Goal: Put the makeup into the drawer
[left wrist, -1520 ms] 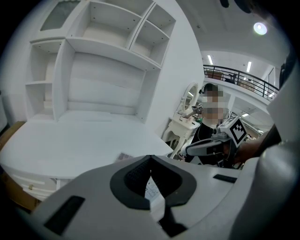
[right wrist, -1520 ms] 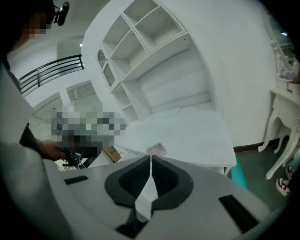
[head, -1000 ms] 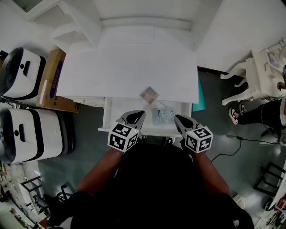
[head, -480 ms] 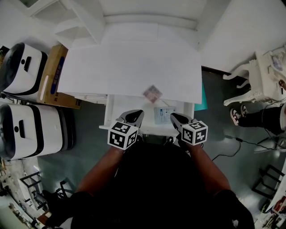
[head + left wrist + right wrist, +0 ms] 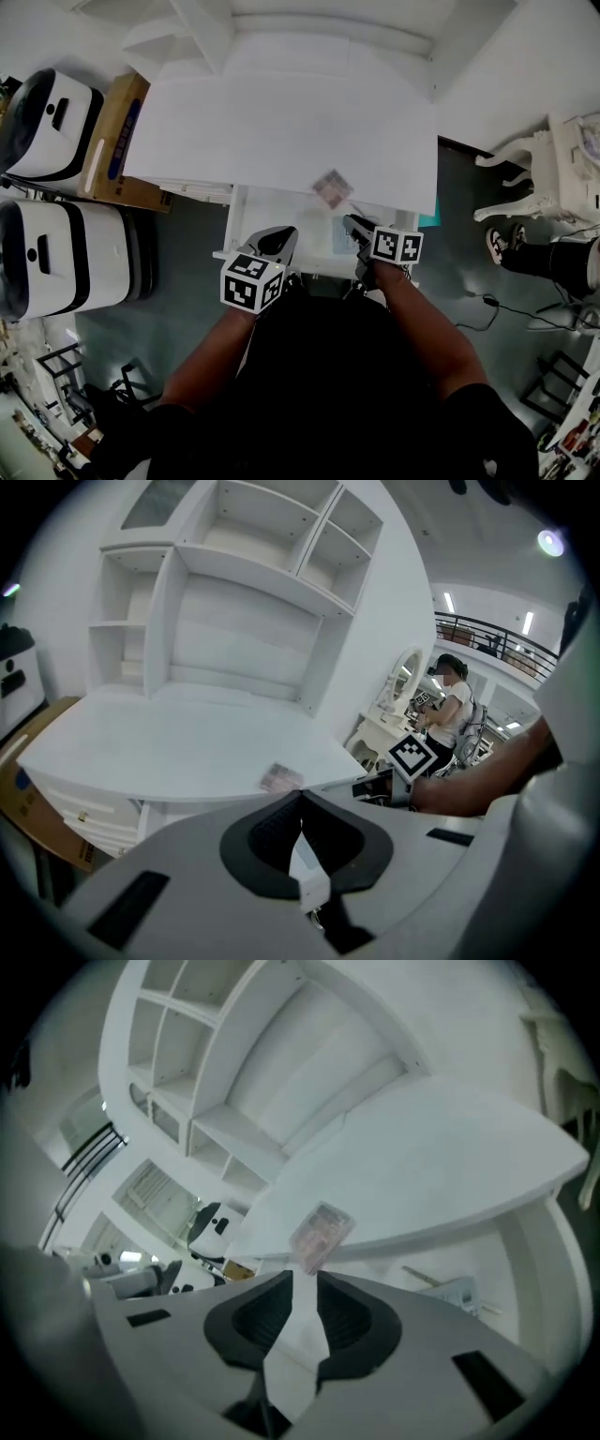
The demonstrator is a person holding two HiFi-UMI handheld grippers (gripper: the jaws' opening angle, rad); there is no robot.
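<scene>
The small pink square makeup compact (image 5: 332,187) lies cornerwise at the front edge of the white bench (image 5: 281,122), above the open drawer (image 5: 281,214) and just ahead of the nearer right hand-held gripper (image 5: 353,225), whose empty jaws have just been opening slightly, while the left hand-held gripper (image 5: 279,240) has its jaws together.

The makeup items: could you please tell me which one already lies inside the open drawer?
The flat clear bluish packet lies inside the open white drawer; the pinkish square palette sits on the white desk top, at its front edge.
</scene>
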